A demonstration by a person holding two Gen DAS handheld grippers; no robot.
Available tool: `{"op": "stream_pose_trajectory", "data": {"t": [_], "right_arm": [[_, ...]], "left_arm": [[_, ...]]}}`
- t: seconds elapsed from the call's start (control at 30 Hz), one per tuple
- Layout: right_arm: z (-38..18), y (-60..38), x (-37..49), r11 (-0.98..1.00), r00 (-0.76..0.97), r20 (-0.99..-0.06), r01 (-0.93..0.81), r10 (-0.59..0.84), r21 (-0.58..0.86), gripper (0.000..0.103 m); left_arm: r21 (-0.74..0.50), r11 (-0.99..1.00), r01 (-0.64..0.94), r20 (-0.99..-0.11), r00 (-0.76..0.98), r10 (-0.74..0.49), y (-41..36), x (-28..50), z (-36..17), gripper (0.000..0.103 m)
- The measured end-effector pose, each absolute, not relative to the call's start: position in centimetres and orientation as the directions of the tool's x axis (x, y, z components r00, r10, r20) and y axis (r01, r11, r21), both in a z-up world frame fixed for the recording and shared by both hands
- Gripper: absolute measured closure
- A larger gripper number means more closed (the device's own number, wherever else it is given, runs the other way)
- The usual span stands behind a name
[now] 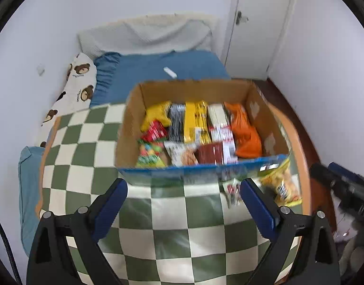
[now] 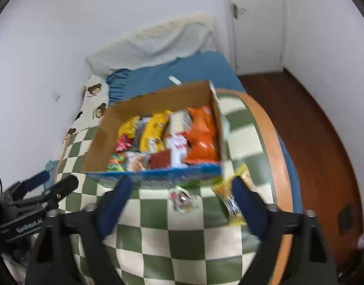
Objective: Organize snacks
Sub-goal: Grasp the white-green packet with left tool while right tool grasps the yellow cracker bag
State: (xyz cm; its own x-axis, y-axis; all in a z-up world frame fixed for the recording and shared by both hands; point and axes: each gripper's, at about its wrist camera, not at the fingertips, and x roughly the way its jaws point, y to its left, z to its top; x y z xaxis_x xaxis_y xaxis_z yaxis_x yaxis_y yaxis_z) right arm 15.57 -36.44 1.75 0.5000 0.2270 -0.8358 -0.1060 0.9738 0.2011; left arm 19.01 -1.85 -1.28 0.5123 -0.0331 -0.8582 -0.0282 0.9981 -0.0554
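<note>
Both claws, left claw (image 1: 183, 201) and right claw (image 2: 180, 197), hover wide and empty just before the snack box (image 1: 198, 166), above the checkered desk (image 1: 172, 232).

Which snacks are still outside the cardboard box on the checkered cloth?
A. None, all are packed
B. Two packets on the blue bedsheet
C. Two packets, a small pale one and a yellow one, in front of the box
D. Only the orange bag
C: a small pale packet and a yellow packet lie on the checkered cloth just in front of the cardboard box, while the orange bag is inside it.
</note>
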Motion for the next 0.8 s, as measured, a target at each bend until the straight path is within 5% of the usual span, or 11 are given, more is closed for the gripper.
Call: {"op": "stream_pose_trajectory", "data": {"t": [0.27,0.57,0.67,0.8], "right_arm": [[-7.6,-43.4,19.1,0.982,0.347,-0.924,0.032,0.161,0.184,0.023],[-15.4,-41.0,21.5,0.983,0.210,-0.973,-0.172,0.095,0.059,0.017],[-16.9,-41.8,21.5,0.986,0.181,-0.979,-0.157,0.092,0.064,0.040],[-16.9,-45.0,20.8,0.987,0.173,-0.973,-0.081,0.150,0.138,0.041]], "left_arm": [[-0.015,0.999,0.046,-0.944,0.329,-0.030,-7.3,21.0,-9.6,0.006],[0.008,0.993,0.119,-0.972,0.235,-0.020,-11.7,23.2,-14.7,0.006],[0.004,0.991,0.135,-0.979,0.204,-0.024,-13.1,24.2,-16.3,0.006],[-0.024,0.993,0.114,-0.987,0.154,-0.042,-14.5,25.7,-18.6,0.006]]}}
